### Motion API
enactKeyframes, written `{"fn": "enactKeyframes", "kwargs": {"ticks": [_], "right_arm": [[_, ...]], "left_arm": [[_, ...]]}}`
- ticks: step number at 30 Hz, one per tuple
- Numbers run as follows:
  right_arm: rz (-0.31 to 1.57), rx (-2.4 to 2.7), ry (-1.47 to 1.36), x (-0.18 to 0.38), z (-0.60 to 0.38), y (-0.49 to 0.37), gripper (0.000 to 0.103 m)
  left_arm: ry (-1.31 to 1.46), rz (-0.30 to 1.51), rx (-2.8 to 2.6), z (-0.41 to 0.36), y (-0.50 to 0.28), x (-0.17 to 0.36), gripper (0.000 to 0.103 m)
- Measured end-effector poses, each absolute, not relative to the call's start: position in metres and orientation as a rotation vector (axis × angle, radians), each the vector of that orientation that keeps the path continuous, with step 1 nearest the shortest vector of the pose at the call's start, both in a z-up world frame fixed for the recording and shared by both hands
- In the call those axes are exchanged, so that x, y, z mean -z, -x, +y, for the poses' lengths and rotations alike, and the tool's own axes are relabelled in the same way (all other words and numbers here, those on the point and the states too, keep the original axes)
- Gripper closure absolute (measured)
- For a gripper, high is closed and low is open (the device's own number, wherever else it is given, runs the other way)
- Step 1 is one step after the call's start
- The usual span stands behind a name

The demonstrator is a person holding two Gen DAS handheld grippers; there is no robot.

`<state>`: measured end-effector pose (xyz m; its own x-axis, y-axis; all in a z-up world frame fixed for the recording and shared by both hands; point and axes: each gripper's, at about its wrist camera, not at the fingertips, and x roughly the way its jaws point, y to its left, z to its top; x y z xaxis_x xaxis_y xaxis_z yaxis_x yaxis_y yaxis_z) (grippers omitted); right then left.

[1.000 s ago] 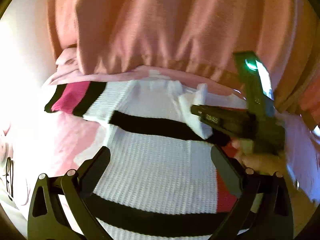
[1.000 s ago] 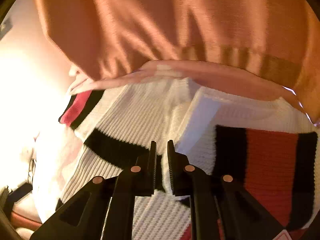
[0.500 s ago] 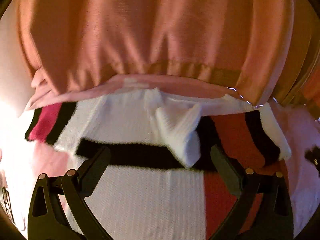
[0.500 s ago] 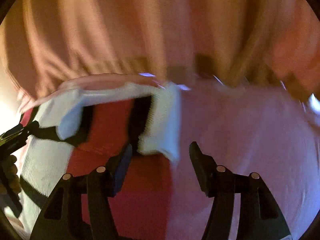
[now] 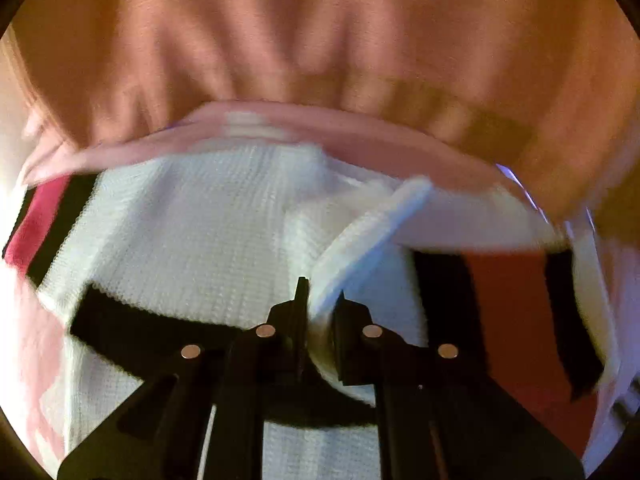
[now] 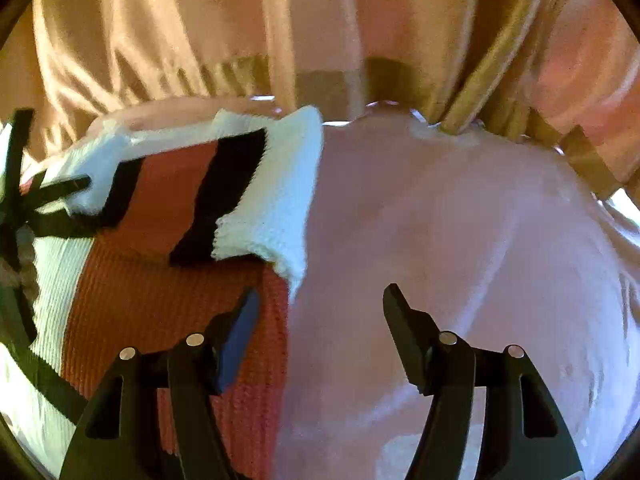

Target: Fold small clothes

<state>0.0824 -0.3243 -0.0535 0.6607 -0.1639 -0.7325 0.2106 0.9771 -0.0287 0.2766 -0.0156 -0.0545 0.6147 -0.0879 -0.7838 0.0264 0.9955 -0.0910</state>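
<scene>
Left gripper [image 5: 320, 304] pinching the sweater [image 5: 192, 240]
Its jaws clamp a white fold; right gripper [image 6: 320, 312] hangs spread wide above the pink sheet [image 6: 460, 240]

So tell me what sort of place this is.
Probably a bedroom at home: a striped knit sweater lies on a soft pink bedsheet, and gathered orange curtains hang right behind it.

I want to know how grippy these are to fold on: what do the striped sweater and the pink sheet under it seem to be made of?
The sweater looks like chunky rib-knit yarn, matte, perhaps cotton or acrylic: raised ridges show in its white and red panels. The sheet looks like smooth woven fabric with a faint sheen and soft creases; the fibre is unclear. The left gripper pinches the sweater's white fold.
</scene>
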Motion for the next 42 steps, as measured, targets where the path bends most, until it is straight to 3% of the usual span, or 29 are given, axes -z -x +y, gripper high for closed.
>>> {"fn": "enactKeyframes", "kwargs": {"ticks": [6,7,9,11,14,15,16,17,18,21,22,28,34,39,42], "right_arm": [[0.817,0.197,-0.064,0.057,-0.308,-0.096,0.04],[0.817,0.191,-0.068,0.057,-0.306,-0.097,0.04],[0.822,0.183,-0.061,0.058,-0.302,-0.1,0.04],[0.839,0.174,-0.041,0.065,-0.296,-0.106,0.04],[0.872,0.176,-0.012,0.078,-0.292,-0.119,0.04],[0.885,0.174,-0.012,0.082,-0.293,-0.124,0.043],[0.892,0.169,-0.02,0.086,-0.294,-0.129,0.053],[0.892,0.158,-0.033,0.088,-0.296,-0.131,0.061],[0.892,0.135,-0.058,0.09,-0.297,-0.134,0.075],[0.874,0.132,-0.103,0.086,-0.302,-0.139,0.088],[0.863,0.134,-0.114,0.083,-0.305,-0.139,0.09],[0.888,0.188,-0.269,0.097,-0.346,-0.138,0.092],[0.865,0.216,-0.169,0.068,-0.31,-0.129,0.087],[0.694,0.226,-0.063,0.024,-0.28,-0.097,0.084],[0.695,0.114,-0.101,0.03,-0.279,-0.123,0.087]], "left_arm": [[0.231,0.948,-0.135,0.052,-0.278,0.056,0.081],[0.251,0.946,-0.12,0.055,-0.276,0.054,0.075],[0.261,0.932,-0.105,0.056,-0.271,0.046,0.039],[0.238,0.913,-0.082,0.052,-0.267,0.042,0.029],[0.197,0.926,-0.046,0.04,-0.268,0.046,0.03],[0.191,0.929,-0.041,0.037,-0.269,0.048,0.035],[0.184,0.937,-0.034,0.036,-0.269,0.051,0.04],[0.173,0.955,-0.029,0.036,-0.272,0.055,0.051],[0.166,0.965,-0.03,0.035,-0.274,0.058,0.06],[0.135,0.955,-0.041,0.036,-0.277,0.06,0.077],[0.127,0.956,-0.048,0.036,-0.278,0.06,0.079],[0.073,0.947,-0.031,0.038,-0.278,0.065,0.079],[0.055,0.935,-0.025,0.037,-0.276,0.066,0.078],[0.048,0.93,-0.02,0.039,-0.276,0.066,0.077],[0.039,0.923,-0.044,0.035,-0.275,0.067,0.077]]}}
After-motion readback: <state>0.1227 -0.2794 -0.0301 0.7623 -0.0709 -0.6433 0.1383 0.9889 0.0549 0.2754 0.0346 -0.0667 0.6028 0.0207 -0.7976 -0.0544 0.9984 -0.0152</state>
